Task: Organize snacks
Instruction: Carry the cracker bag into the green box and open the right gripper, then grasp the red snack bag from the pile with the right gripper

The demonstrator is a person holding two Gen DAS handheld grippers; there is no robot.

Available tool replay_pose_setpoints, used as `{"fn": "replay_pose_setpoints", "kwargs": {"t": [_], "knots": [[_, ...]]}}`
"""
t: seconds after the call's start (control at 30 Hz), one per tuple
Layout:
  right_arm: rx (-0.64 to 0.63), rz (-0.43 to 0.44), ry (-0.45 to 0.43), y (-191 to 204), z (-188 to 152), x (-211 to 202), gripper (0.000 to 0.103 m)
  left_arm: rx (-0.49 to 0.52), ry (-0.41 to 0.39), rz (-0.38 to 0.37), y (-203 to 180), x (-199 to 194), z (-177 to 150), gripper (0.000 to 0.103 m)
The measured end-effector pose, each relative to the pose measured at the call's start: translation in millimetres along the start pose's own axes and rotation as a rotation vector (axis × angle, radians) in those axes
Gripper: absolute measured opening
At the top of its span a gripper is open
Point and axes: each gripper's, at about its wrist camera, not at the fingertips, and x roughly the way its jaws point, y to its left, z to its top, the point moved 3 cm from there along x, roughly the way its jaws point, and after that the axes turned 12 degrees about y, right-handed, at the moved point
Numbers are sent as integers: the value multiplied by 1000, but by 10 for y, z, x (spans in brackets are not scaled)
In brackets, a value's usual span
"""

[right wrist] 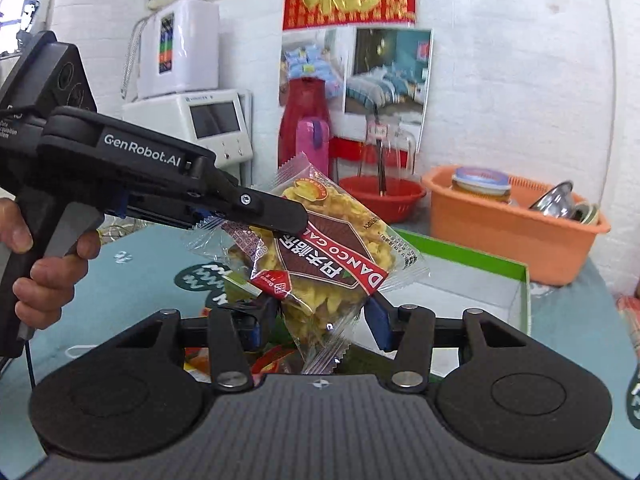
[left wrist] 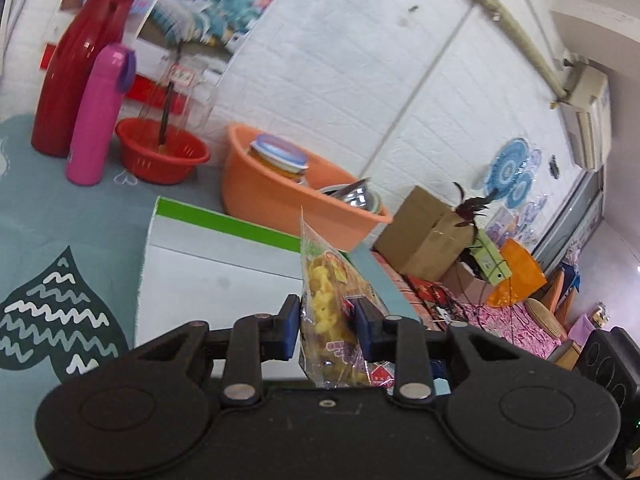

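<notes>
A clear snack packet of yellow crackers with a brown "DANCO" label (right wrist: 328,256) hangs in the air above the table. My left gripper (left wrist: 327,322) is shut on it; in the right wrist view that gripper (right wrist: 280,216) reaches in from the left and pinches the packet's top. My right gripper (right wrist: 320,320) is open, its blue pads either side of the packet's lower end without clamping it. A white box with a green rim (left wrist: 224,264) lies open below and beyond; it also shows in the right wrist view (right wrist: 480,280). More snack wrappers (right wrist: 272,362) lie under the right gripper.
On the teal tablecloth stand a red flask (left wrist: 80,68), a pink bottle (left wrist: 98,116), a red bowl (left wrist: 164,152) and an orange tub (left wrist: 280,188) holding a jar and metal bowls. A cardboard box (left wrist: 424,232) and clutter sit beyond the table edge.
</notes>
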Motion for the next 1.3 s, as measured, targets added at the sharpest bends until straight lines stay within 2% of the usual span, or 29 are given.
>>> {"fn": "replay_pose_setpoints", "kwargs": {"t": [0.2,0.27,0.3,0.33,0.4,0.57,0.67,0.83,0.97,1.13,1.3], "knots": [[19,3,91,-121,113,480,82,-67,46,29,354,319,157,61],[18,-4,116,-140,131,626,83,-75,76,61,420,418,178,90],[11,-12,126,-142,132,692,87,-81,97,94,459,486,180,103],[3,-31,144,-136,121,755,93,-88,109,137,475,512,167,103],[0,-67,150,-134,106,796,103,-80,107,164,444,461,123,103],[29,-58,115,-118,80,382,103,-69,76,138,199,29,13,103],[77,-46,56,-58,-1,-30,103,-72,62,178,12,-286,-146,103],[155,1,-3,139,-283,-652,103,-43,21,164,-280,-757,-628,103],[179,50,-21,313,-601,-970,103,-24,27,136,-422,-977,-1041,103],[231,92,38,506,-995,-1014,103,-18,80,132,-470,-1011,-1487,103],[206,192,108,768,-1295,-864,103,-88,110,93,-384,-1008,-1849,103]]}}
